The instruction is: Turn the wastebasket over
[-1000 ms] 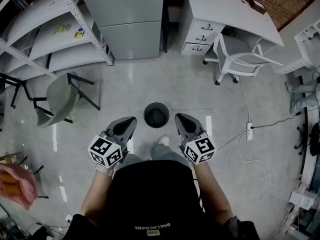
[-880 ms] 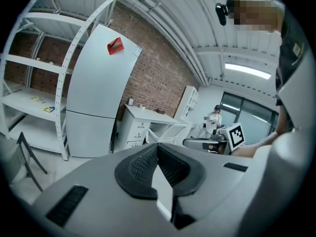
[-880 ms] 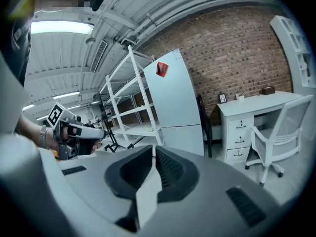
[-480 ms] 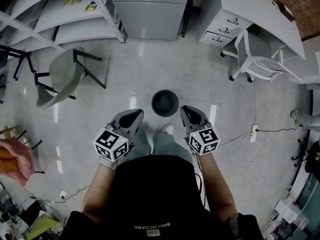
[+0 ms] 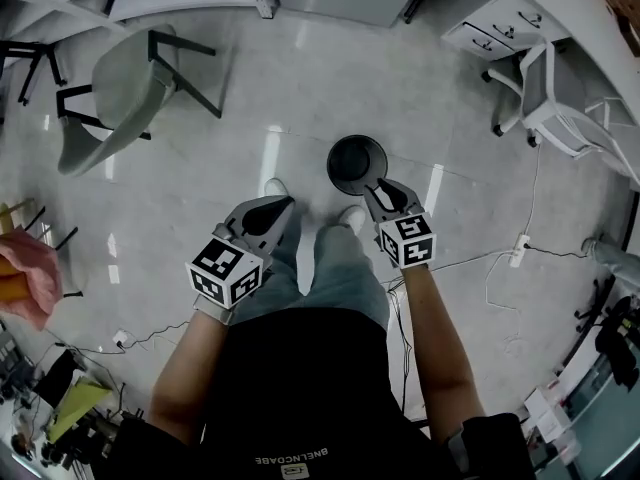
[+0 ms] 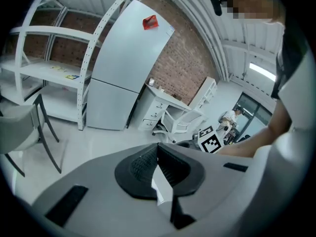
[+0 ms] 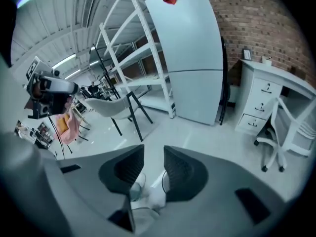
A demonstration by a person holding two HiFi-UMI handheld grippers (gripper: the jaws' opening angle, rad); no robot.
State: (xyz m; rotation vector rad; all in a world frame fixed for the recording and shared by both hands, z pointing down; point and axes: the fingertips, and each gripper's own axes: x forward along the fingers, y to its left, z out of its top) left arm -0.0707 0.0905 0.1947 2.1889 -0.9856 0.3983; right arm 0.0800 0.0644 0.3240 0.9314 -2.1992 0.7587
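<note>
Here we go: basket (image 5: pixel 355 162) is standing upright on the floor (image 5: pixel 300 98), mouth up, dark inside, just beyond my feet and a little to the right. It hasn't been turned over yet.

My right gripper (image 5: pixel 378 190) is right at the basket's near rim; from the head view its tip overlaps that rim, but I can't tell if it's touching. In the right gripper view the jaws (image 7: pixel 154 154) have just been opening and now stand a little apart. Nothing is pinched between the pads, only floor and a pale blurred shape below that I can't make out.

My left gripper (image 5: pixel 280 211) is off to the left of the basket, well clear of it, above my left leg. Its own view shows the jaws (image 6: pixel 158 154) pressed fully together with nothing in them. The right gripper's marker cube (image 6: pixel 211 139) peeks in just past them.

My right shoe (image 5: pixel 350 215) sits between the two grippers, near the basket.

Around me: a grey chair (image 5: pixel 105 103) tipped over at far left, an office chair (image 5: pixel 560 103) at far right beside the drawers (image 5: pixel 500 33), and a tall cabinet (image 7: pixel 190 58) at the far side. A power strip (image 5: pixel 519 249) lies on the floor to the right, and a pink cloth (image 5: pixel 25 278) is at the left edge.
</note>
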